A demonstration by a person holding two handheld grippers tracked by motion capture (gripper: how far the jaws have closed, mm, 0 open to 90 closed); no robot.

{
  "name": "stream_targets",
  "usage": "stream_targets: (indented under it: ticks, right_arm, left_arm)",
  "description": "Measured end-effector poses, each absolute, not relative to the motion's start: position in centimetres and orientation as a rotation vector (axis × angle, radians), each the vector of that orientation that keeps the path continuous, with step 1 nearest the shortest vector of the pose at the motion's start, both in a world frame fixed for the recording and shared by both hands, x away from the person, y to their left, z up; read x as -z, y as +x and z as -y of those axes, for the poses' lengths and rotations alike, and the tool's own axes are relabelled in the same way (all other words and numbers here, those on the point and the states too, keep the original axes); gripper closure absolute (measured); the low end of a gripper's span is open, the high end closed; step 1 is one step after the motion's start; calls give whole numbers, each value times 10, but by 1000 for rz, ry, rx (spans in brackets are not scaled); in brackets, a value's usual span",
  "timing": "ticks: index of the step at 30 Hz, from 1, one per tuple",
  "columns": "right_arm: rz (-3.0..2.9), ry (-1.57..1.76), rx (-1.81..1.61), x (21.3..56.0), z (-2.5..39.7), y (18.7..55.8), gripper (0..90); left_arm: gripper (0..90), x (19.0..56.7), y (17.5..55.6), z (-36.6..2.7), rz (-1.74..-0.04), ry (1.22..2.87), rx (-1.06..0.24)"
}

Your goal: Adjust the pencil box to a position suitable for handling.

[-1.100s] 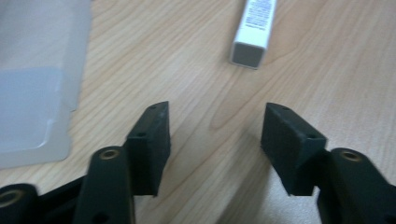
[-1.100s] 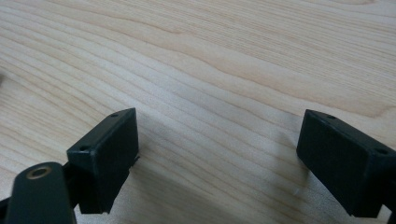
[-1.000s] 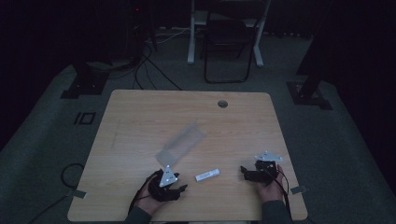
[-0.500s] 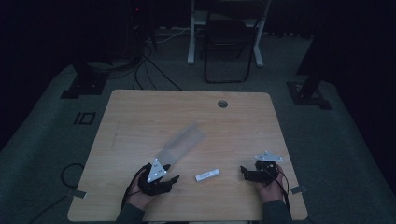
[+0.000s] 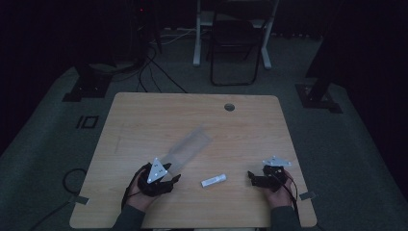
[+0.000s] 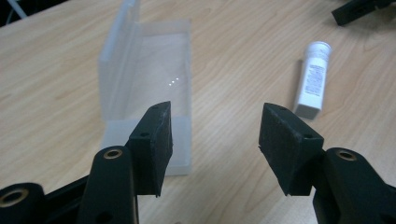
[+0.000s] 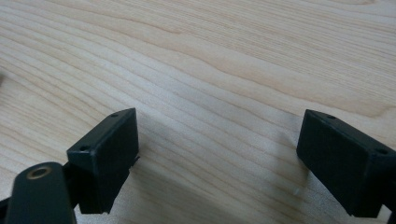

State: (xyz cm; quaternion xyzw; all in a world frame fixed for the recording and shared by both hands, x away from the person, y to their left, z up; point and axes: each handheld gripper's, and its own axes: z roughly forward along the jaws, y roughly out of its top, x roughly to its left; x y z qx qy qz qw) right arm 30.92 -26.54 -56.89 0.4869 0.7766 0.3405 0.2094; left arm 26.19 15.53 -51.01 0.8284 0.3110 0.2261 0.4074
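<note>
- The clear plastic box (image 6: 140, 93) lies open on the table (image 5: 144, 115), its lid standing up along one long side; nothing is inside it that I can make out.
- The small white tube (image 6: 312, 79) lies flat on the table, just beside the box on the side nearer the right hand-held gripper, not touching it.
- The left hand-held gripper (image 6: 215, 135) hovers at the near end of the box with its jaws spread wide and nothing between them; it points into the gap between box and tube.
- The right hand-held gripper (image 7: 217, 154) sits well apart from the box, past the tube, jaws also wide apart over bare wood, holding nothing.
- Judging by this, the work looks barely begun: the box is open, but the tube has not been picked up or put in, and the lid is not yet closed.
- Nothing lies between the left hand-held gripper and the tube, so the path seems free.
- Beyond the box, a round cable hole (image 5: 229, 107) sits near the table's far edge; a folding chair (image 5: 233, 43) stands on the floor behind.
</note>
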Motion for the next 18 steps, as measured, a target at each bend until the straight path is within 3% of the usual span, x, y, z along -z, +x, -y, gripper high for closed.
stream_targets:
  ticks: [18]
  right_arm:
    - [-2160, 1349, -951, 569, 265, 309, 136]
  left_arm:
    - [447, 489, 272, -159, -787, 2056, -642]
